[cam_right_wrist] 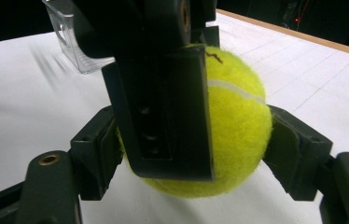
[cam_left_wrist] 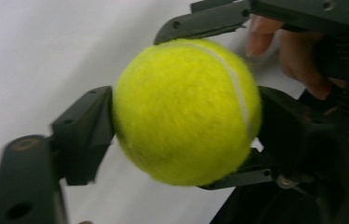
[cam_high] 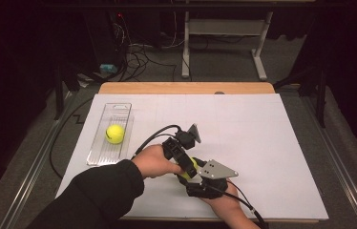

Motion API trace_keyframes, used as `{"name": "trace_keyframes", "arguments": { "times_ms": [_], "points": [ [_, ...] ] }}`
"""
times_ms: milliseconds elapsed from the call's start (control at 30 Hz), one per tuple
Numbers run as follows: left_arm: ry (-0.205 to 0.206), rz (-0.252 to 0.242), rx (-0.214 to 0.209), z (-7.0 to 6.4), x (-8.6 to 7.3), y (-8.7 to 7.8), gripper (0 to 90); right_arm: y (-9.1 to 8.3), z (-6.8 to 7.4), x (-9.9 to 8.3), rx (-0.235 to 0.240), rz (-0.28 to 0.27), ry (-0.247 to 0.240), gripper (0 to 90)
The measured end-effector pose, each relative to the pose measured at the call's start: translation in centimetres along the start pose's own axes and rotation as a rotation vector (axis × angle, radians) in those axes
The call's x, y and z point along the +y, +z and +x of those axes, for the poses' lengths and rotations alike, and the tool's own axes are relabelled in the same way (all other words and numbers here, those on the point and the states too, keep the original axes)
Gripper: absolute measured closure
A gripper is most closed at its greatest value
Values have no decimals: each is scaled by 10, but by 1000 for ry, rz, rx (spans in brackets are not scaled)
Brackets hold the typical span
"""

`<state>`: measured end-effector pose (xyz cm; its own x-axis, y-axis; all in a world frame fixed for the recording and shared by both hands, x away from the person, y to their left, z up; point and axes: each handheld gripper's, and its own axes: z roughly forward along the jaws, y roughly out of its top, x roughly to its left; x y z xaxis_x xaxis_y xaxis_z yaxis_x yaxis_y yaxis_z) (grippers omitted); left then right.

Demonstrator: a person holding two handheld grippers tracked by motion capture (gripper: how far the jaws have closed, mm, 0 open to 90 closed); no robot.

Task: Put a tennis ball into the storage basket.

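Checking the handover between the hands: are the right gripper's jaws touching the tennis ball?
Touching. In the right gripper view both jaws of the right gripper press against the sides of the tennis ball, with no gap; the left gripper clamps it too.

You are holding a fuzzy yellow-green tennis ball (cam_high: 189,168) with a white seam between both tools near the front middle of the white tabletop (cam_high: 262,143): the left tool (cam_left_wrist: 182,116) and the right tool (cam_right_wrist: 196,144) are each pressing its opposite sides. A second, matching tennis ball (cam_high: 115,134) is sitting in the clear plastic tray (cam_high: 119,109) at your far left, well apart from the first.
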<state>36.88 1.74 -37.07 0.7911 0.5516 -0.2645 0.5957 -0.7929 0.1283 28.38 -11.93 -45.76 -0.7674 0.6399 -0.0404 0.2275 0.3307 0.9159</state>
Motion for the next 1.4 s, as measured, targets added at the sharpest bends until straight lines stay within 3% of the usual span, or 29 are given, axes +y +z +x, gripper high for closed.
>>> {"name": "trace_keyframes", "arguments": {
  "times_ms": [200, 267, 467, 700, 1067, 1400],
  "points": [
    [-12, -9, 6, -1, 0, 0, 262, 1, -2, 0, 9, -5, -9, 263],
    [-12, -12, 11, -1, 0, -1, 262, 0, -2, 0, 19, -7, 14, 248],
    [-25, -28, 28, 0, 0, -5, 262, 5, -2, -2, 12, -1, 4, 5],
    [-58, -29, 63, 12, -5, -13, 262, 2, -9, -5, 1, 3, 15, 0],
    [-126, -42, 105, 36, -19, -27, 262, -16, -37, -12, -83, 1, 44, 0],
    [-198, -40, 149, 63, -40, -41, 263, -38, -74, -23, -202, 11, 71, 0]
  ]
}}
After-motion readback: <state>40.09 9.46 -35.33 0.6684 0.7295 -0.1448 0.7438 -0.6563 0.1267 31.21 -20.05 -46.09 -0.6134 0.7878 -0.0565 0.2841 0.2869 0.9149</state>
